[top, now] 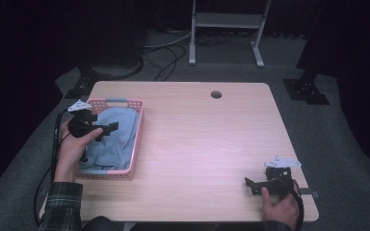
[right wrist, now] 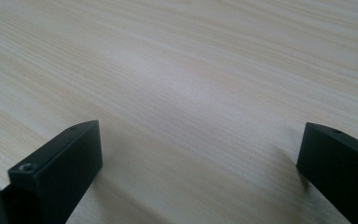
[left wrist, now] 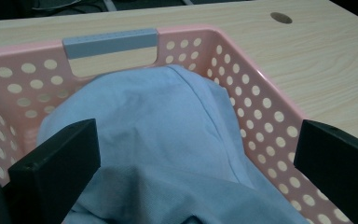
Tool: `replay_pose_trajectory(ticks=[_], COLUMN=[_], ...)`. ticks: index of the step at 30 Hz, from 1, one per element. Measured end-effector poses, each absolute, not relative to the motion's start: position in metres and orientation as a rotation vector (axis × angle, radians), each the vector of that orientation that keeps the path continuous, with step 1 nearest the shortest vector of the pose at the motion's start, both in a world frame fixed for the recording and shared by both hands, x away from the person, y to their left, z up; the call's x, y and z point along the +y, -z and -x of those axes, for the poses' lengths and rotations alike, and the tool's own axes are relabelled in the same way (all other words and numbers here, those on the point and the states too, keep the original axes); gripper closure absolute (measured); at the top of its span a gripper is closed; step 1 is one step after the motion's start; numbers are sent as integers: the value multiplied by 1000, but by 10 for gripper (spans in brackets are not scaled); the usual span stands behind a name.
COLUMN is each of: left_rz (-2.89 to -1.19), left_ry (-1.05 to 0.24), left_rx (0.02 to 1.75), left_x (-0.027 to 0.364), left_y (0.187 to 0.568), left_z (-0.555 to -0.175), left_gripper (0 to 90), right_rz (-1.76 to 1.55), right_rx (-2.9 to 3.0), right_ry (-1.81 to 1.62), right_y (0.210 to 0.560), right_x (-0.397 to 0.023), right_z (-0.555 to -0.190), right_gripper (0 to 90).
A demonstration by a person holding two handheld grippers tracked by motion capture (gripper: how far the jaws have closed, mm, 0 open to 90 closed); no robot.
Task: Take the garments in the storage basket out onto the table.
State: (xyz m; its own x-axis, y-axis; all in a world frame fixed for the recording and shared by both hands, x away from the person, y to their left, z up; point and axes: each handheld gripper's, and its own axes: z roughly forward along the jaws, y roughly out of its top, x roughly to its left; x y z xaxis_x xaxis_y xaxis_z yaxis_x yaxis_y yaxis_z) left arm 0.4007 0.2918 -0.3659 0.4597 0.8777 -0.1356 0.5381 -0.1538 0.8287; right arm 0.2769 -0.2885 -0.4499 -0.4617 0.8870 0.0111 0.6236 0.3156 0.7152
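A pink perforated basket [top: 138,126] stands at the table's left edge, and a light blue cloth [top: 119,140] is heaped inside it. My left gripper [top: 106,131] hovers over the basket, open, its jaws pointing right above the cloth. In the left gripper view the black jaws stand wide apart on either side of the cloth [left wrist: 158,116], inside the basket [left wrist: 270,105], with nothing gripped by the left gripper [left wrist: 198,135]. My right gripper [top: 250,186] rests low near the table's front right corner, open, its jaws pointing left. Bare wood lies between the jaws of the right gripper [right wrist: 200,135].
The light wooden table [top: 202,139] has a round cable hole [top: 216,94] near its far edge. The basket has a grey handle [left wrist: 110,43] on its far wall. Beyond the table stand a white metal frame [top: 226,21] and floor cables [top: 166,57].
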Motion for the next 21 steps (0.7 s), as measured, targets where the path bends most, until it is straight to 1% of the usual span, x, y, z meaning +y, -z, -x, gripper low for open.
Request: replay_pose_trajectory(ticks=[7, 21], left_rz=[-1840, -1895], left_ry=[-478, -419], left_rx=[1256, 1311], left_x=[294, 291], left_y=[375, 389], left_z=[-406, -417], left_gripper=[0, 0], right_rz=[-1344, -1344], right_rx=[2203, 2203], right_ry=[-936, -936], right_y=[450, 450], right_x=[-289, -289], right_z=[-277, -277], right_gripper=[0, 0])
